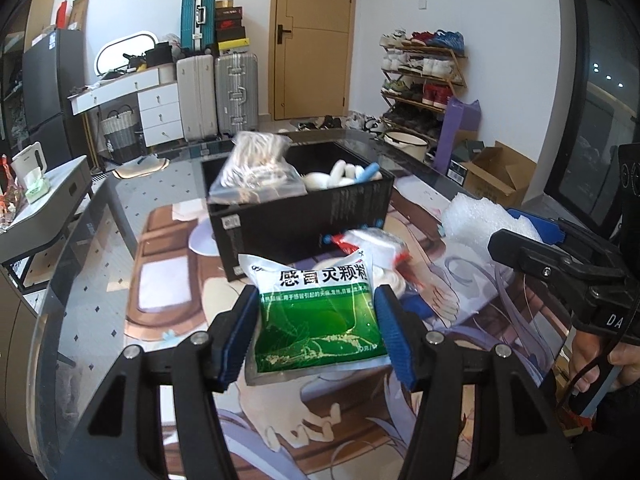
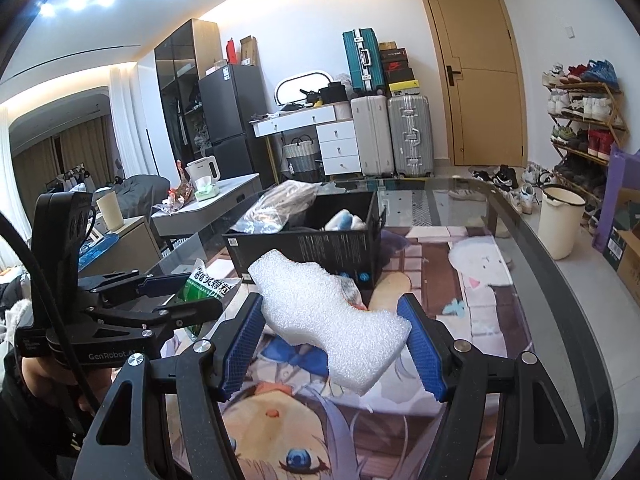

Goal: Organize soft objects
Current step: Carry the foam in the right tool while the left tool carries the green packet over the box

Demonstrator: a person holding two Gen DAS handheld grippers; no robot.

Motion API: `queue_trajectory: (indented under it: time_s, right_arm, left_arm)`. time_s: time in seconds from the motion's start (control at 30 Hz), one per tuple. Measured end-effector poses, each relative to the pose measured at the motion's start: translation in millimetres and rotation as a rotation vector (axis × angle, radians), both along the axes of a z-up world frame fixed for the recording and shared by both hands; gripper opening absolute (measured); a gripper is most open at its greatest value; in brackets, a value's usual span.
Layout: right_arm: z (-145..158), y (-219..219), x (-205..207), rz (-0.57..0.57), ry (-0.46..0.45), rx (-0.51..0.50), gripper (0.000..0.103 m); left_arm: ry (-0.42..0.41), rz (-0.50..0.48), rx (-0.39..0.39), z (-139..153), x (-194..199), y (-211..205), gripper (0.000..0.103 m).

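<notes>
My left gripper (image 1: 316,332) is shut on a green and white medicine pouch (image 1: 316,312) and holds it above the table mat, in front of a black box (image 1: 304,216). My right gripper (image 2: 334,336) is shut on a white foam block (image 2: 328,312), also held above the mat. The box (image 2: 312,248) holds a clear bag of white cords (image 1: 256,168) leaning on its left rim and white and blue soft items (image 1: 348,174). A small clear packet with red ends (image 1: 372,246) lies on the mat before the box. The right gripper with the foam shows in the left wrist view (image 1: 520,240).
A glass table (image 2: 532,248) carries an anime-print mat (image 1: 172,280). A grey side table (image 1: 44,200) with a kettle and tissues stands to the left. Suitcases, a white desk, a shoe rack, a white bucket (image 2: 560,224) and cardboard boxes stand beyond.
</notes>
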State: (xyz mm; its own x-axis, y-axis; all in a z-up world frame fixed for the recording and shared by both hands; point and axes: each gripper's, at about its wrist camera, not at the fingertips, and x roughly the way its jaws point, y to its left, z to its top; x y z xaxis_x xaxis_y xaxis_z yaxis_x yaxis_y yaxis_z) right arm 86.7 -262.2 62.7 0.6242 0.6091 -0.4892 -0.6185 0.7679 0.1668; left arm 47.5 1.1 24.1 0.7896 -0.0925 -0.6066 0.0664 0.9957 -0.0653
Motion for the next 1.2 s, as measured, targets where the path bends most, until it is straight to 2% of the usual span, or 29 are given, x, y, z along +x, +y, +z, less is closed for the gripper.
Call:
queue_trajectory:
  time_s: [0.67, 1.2]
  right_arm:
    - [25.9, 26.8, 34.7, 0.000, -0.057, -0.026, 0.069]
    - [31.2, 53.5, 75.0, -0.008, -0.076, -0.056, 0.069]
  left_arm:
    - [-0.114, 0.068, -0.009, 33.5, 21.0, 25.3, 0.058]
    - [-0.145, 0.120, 0.009, 38.0, 55.9, 46.1, 0.058]
